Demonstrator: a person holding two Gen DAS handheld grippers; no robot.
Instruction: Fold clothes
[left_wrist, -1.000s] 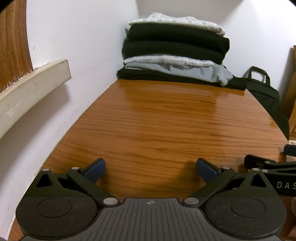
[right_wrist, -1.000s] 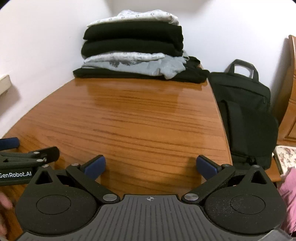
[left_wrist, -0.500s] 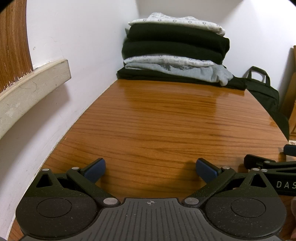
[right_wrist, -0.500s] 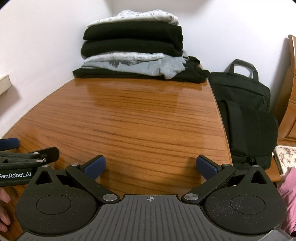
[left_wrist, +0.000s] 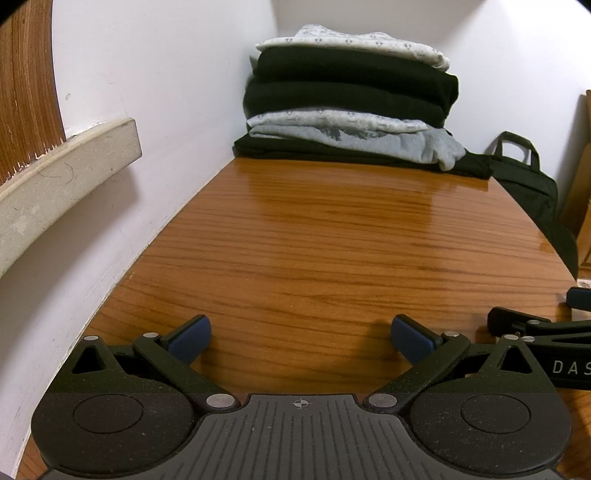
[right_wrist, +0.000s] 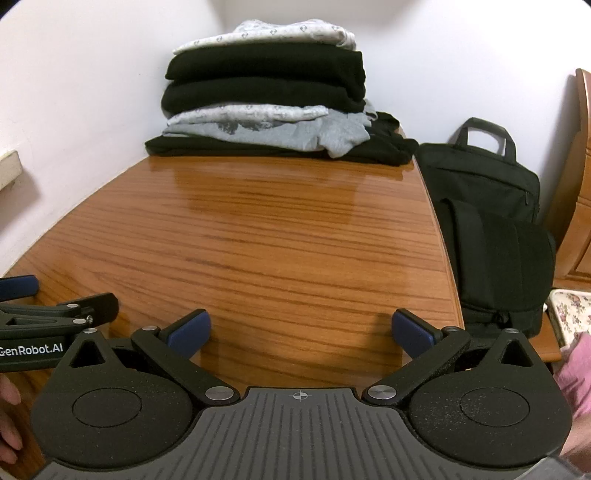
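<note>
We see the stack of clothes (right_wrist: 264, 99) at twelve o'clock on the table (right_wrist: 280, 236); the bag (right_wrist: 487, 229) stands at two o'clock beside it.

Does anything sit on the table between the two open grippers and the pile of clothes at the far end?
Nothing visible does. Bare wooden table runs from the left gripper and right gripper to the pile of clothes.

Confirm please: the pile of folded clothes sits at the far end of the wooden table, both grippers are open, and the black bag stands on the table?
Only the bag is wrong. The right wrist view shows the black fabric bag standing beside the wooden table, past its right edge.
</note>
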